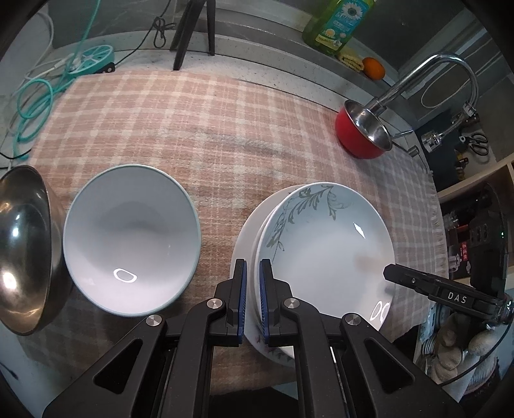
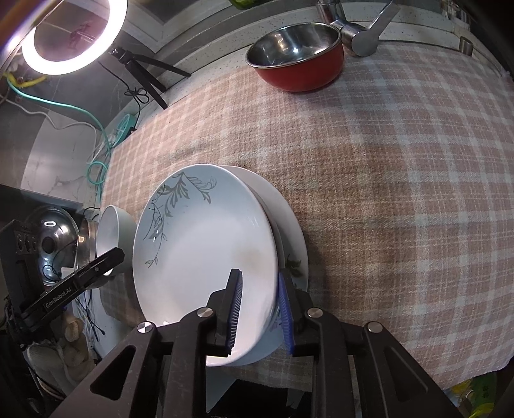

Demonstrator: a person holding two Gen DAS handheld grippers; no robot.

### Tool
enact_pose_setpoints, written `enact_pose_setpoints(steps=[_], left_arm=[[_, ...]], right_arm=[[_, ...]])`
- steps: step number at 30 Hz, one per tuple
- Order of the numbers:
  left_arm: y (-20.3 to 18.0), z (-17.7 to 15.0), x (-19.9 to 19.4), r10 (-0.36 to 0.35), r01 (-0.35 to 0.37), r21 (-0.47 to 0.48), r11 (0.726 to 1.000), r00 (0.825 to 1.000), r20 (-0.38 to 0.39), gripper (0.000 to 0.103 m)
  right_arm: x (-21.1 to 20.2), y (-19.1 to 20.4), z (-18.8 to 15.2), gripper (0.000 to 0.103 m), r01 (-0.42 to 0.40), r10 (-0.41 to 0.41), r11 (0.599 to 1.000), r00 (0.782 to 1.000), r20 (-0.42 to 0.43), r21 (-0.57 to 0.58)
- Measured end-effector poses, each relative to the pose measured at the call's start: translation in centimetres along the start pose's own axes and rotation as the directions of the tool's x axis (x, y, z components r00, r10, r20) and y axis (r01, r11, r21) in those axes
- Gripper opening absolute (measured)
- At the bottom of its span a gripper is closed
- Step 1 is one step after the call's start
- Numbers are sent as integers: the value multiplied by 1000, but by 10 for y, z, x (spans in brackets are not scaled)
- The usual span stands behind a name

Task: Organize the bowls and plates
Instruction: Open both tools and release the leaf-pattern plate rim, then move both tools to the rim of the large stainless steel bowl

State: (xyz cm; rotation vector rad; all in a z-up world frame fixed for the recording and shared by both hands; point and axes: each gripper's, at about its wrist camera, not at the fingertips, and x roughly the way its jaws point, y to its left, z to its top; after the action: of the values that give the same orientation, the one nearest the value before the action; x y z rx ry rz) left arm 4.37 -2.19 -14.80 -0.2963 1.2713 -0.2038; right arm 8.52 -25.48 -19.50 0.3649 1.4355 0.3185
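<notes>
Two plates are stacked on the checked cloth (image 1: 225, 135). The top plate (image 1: 321, 250), pale blue with a grey leaf pattern, lies askew on a white plate (image 1: 243, 238). My left gripper (image 1: 253, 267) is shut on the top plate's near-left rim. My right gripper (image 2: 259, 273) straddles the same plate (image 2: 205, 244) at its right rim; its pads stand wider than the rim and do not press, so it is open. One of the right gripper's fingers (image 1: 398, 275) shows over the plate's right side in the left wrist view. A pale blue bowl (image 1: 128, 238) sits left of the stack.
A steel bowl (image 1: 22, 250) lies at the far left beside the blue bowl. A red steel-lined bowl (image 2: 295, 61) stands by the faucet (image 1: 449, 67) at the back right. A tripod (image 1: 192, 32), teal cables (image 1: 35, 106) and a soap bottle (image 1: 337, 22) line the back edge.
</notes>
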Motion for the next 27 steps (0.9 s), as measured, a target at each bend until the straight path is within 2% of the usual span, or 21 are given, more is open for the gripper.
enact_pose_setpoints(steps=[4, 7, 17, 27], left_arm=[[4, -1, -6, -3, 3, -5, 1000, 1000, 9, 6], [9, -1, -10, 0, 0, -15, 1000, 1000, 16, 6], [20, -6, -25, -1, 3, -43, 999, 999, 45, 6], [34, -30, -43, -21, 29, -100, 995, 997, 80, 7]], right_arm=[[-1, 1, 1, 22, 7, -7, 1000, 1000, 2, -8], [-1, 1, 1, 31, 3, -3, 1000, 1000, 4, -6], [-5, -1, 2, 31, 23, -22, 1000, 1000, 12, -16], [-27, 12, -1, 31, 18, -13, 997, 997, 73, -70]])
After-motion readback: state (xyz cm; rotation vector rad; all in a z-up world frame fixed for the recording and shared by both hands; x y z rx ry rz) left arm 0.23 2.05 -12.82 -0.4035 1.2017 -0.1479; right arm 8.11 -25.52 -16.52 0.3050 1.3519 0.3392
